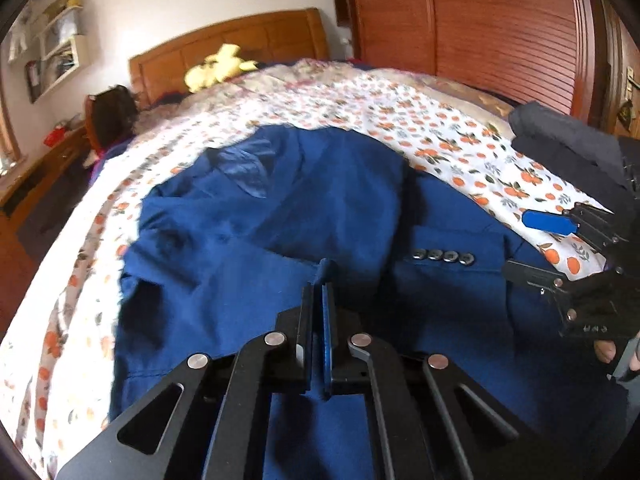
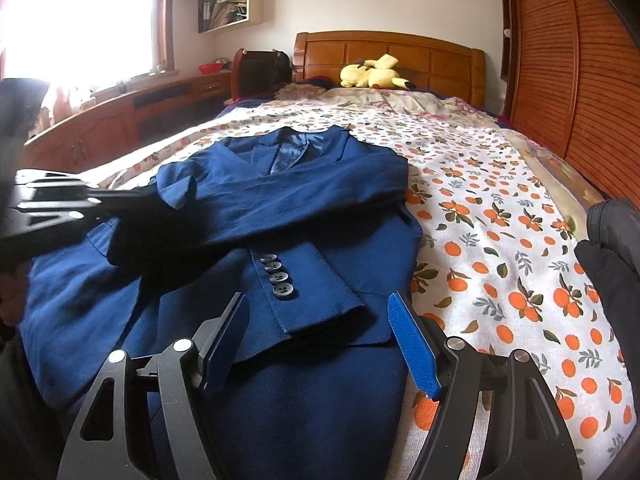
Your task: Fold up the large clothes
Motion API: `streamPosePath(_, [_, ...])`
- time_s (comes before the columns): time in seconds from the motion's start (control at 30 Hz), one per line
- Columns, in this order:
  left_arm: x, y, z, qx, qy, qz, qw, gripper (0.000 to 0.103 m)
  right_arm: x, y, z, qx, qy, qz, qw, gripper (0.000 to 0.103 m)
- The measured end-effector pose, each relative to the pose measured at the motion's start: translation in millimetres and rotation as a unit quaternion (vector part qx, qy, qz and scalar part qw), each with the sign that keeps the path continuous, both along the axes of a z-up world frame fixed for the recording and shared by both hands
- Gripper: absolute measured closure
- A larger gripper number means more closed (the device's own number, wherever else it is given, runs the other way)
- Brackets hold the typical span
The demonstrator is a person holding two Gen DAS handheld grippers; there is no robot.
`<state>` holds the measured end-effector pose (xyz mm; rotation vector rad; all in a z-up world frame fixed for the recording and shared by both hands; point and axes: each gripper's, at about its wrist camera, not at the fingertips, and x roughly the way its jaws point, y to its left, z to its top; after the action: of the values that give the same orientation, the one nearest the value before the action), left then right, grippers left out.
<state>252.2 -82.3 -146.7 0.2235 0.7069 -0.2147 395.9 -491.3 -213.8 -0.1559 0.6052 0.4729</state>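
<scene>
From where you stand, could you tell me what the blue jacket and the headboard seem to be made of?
Jacket: probably a matte woven suit cloth, since a fine weave shows on the sleeve cuff; the shinier lining at the collar looks satin-like. Headboard: apparently varnished wood, orange-brown, panelled and glossy.

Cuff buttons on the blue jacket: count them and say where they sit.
4, in one row on the sleeve cuff folded across the blue jacket: buttons. Others may be hidden under the folds.

Home bedroom: bed point(image 2: 500, 208) with orange-print sheet, wooden headboard point(image 2: 400, 56), plush toy point(image 2: 374, 74), louvred wardrobe point(image 2: 560, 60).
</scene>
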Motion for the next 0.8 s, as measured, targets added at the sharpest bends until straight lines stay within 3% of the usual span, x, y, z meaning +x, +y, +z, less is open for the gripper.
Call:
streamPosePath(0.37, [-49,53,1,-0.025,-0.006,0.041,0.9988,0.097,2,0,0,0.001,0.001,-0.001,1.000,0.034])
streamPosePath(0.8, [-82,81,-25,-0.059,0.023,0.062,0.9960,0.092,3,0,-2,-0.006,0.004,-0.003,1.000,0.034])
